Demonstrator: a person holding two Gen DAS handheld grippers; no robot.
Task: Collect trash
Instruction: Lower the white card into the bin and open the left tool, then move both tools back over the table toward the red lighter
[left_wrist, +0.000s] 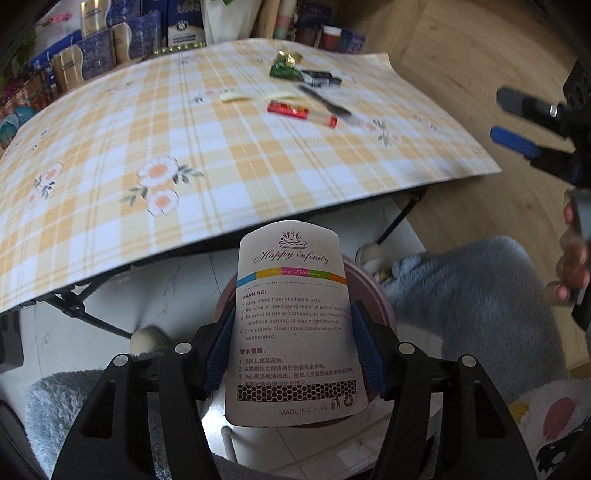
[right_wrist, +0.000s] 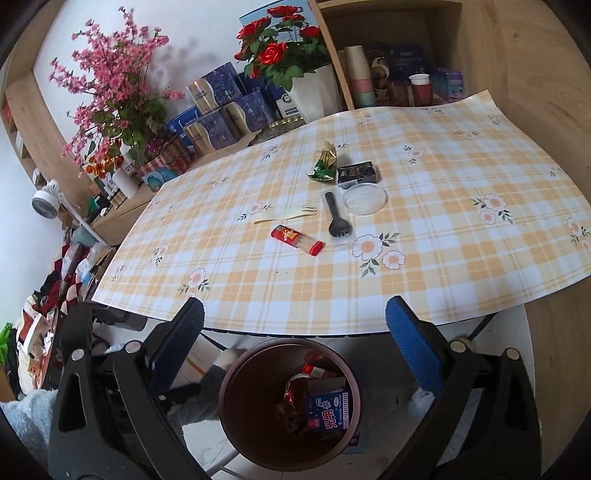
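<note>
My left gripper (left_wrist: 293, 343) is shut on a printed cardboard candle-packaging card (left_wrist: 291, 317) and holds it upright above the brown trash bin (left_wrist: 384, 295) below the table's front edge. My right gripper (right_wrist: 295, 328) is open and empty, just above the same bin (right_wrist: 236, 373), which holds a blue-white carton (right_wrist: 328, 411) and crumpled wrappers. On the checked tablecloth (right_wrist: 424, 236) lie a red tube (right_wrist: 297, 240), a black spork (right_wrist: 334, 219), a cream plastic fork (right_wrist: 284, 214), a clear lid (right_wrist: 365, 199), a small black box (right_wrist: 357, 173) and a green-gold wrapper (right_wrist: 324, 164).
Blue gift boxes (right_wrist: 221, 114), a white pot of red roses (right_wrist: 314, 92), pink blossom stems (right_wrist: 114, 85) and stacked cups (right_wrist: 360, 75) stand behind the table. My right gripper also shows at the right edge of the left wrist view (left_wrist: 517, 122). Blue fleece knees (left_wrist: 480, 302) flank the bin.
</note>
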